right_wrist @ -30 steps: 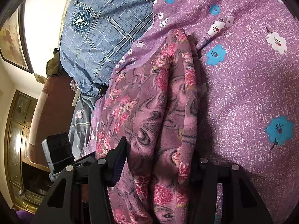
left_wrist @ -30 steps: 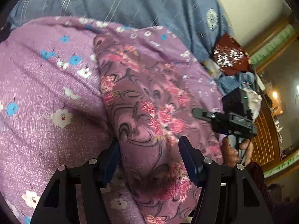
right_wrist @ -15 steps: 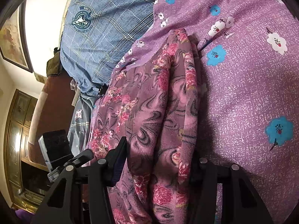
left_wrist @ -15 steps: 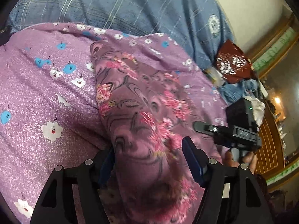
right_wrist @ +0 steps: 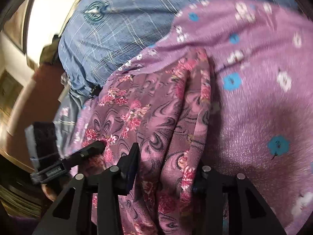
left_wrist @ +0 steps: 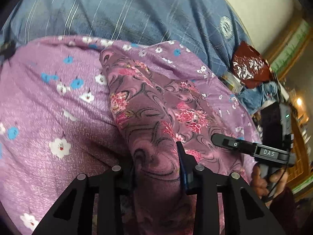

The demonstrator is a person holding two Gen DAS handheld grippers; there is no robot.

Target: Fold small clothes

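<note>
Where the floral garment (left_wrist: 148,117) lies bunched lengthwise on the purple flowered bedspread (left_wrist: 49,105), both tools hold its near end. Left hand-held gripper (left_wrist: 156,168): fingers pinched against a thick fold of the garment, cloth filling the gap between them and running away from the tool toward the blue plaid cover (left_wrist: 137,13). Right hand-held gripper (right_wrist: 166,168): fingers (right_wrist: 131,162) clamped on the neighbouring fold of the same garment (right_wrist: 156,107), fabric draped over and below the jaws. In the left view the right tool's finger (left_wrist: 232,144) sits just beside the garment's right edge. Both views are motion-blurred. A dark red printed cloth (left_wrist: 248,66) lies well apart, past the bedspread's far corner.
</note>
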